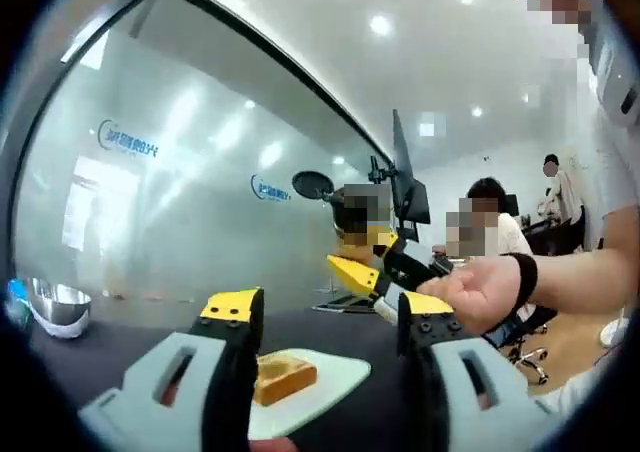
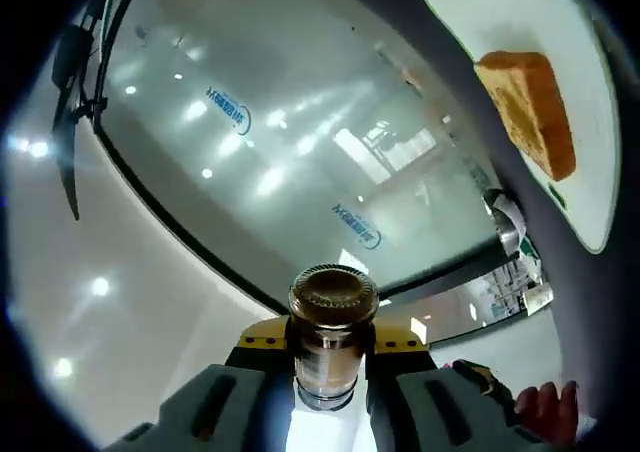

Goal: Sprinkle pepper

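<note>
Golden-brown toast (image 1: 283, 377) lies on a pale cutting board (image 1: 335, 377) set on a dark table (image 1: 120, 344), seen in the left gripper view just beyond the left gripper (image 1: 330, 322), whose two grey jaws with yellow tips stand well apart with nothing between them. A metal bowl (image 1: 55, 305) sits near the far left of the table, close to a frosted glass wall (image 1: 200, 192) with blue lettering. To the right of that view, a person's hand (image 1: 485, 292) with a black wristband holds the right gripper (image 1: 375, 272), its yellow-tipped jaws raised above the table beyond the board; what they hold cannot be made out there. Seated people and a monitor on an arm show in the background. In the right gripper view, strongly rolled, the right gripper (image 2: 332, 357) is clamped on a pepper shaker (image 2: 330, 337), a small glass jar with a dark ribbed cap, held between the jaws with the cap pointing away from the camera. The toast (image 2: 530, 112) and the cutting board (image 2: 480, 22) appear at the upper right of that view, well apart from the shaker, with the glass wall (image 2: 300, 152) and ceiling lights spread behind.
</note>
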